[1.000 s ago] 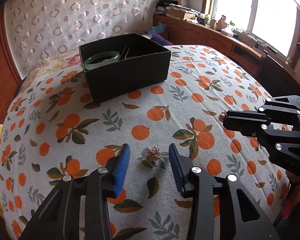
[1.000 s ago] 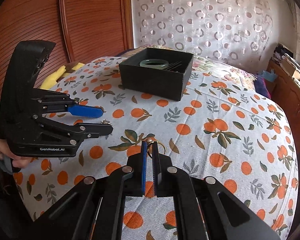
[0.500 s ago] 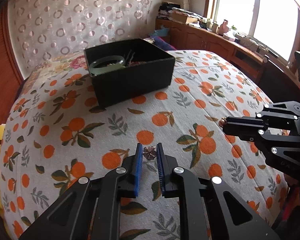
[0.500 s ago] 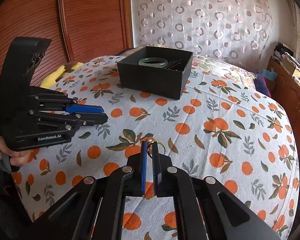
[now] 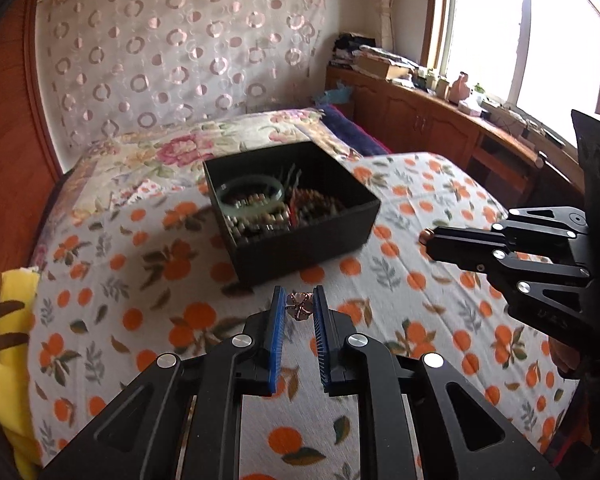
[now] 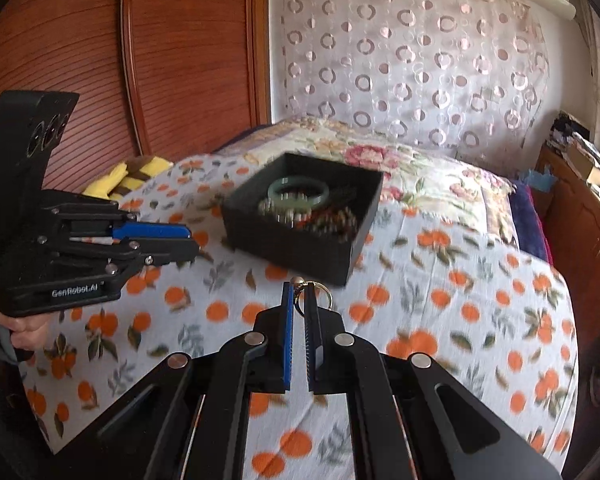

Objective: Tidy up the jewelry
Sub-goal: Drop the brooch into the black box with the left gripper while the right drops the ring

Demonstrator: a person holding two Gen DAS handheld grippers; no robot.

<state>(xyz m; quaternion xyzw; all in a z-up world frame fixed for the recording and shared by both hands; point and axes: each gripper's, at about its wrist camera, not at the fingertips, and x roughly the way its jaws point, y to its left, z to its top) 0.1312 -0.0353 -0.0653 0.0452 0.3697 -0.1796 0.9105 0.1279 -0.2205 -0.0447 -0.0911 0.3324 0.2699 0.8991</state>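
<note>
The left gripper (image 5: 298,306) has its jaws closed on a small flower-shaped ornament (image 5: 298,306), pinched at the very tips of the blue pads (image 5: 275,340). That tip hold appears deliberate: it leaves most of the piece showing beyond the jaws, so it can probably drop cleanly on release.

The right gripper (image 6: 298,292) is likewise clamped, jaws nearly together, on a ring-type piece (image 6: 313,293). A gold loop sticks out to the right of the jaws and a small bead sits just above the tips. Most of it lies hidden between the pads, so its exact form cannot be told.

The black box (image 5: 296,216) lies ahead of both sets of jaws on the orange-print bedcover (image 5: 180,320). It already contains a pale green bangle (image 5: 248,196), beaded strands and thin pins, which marks it as the collecting point.

In the left wrist view the right gripper's fingers reach in from the right, their tips just beside the box's near right corner.

Judgement: both pieces are in transit to the box, with each hand loaded so one trip serves two items. Both tip holds are slight; a slip onto the patterned cloth would make these small pieces hard to find.
</note>
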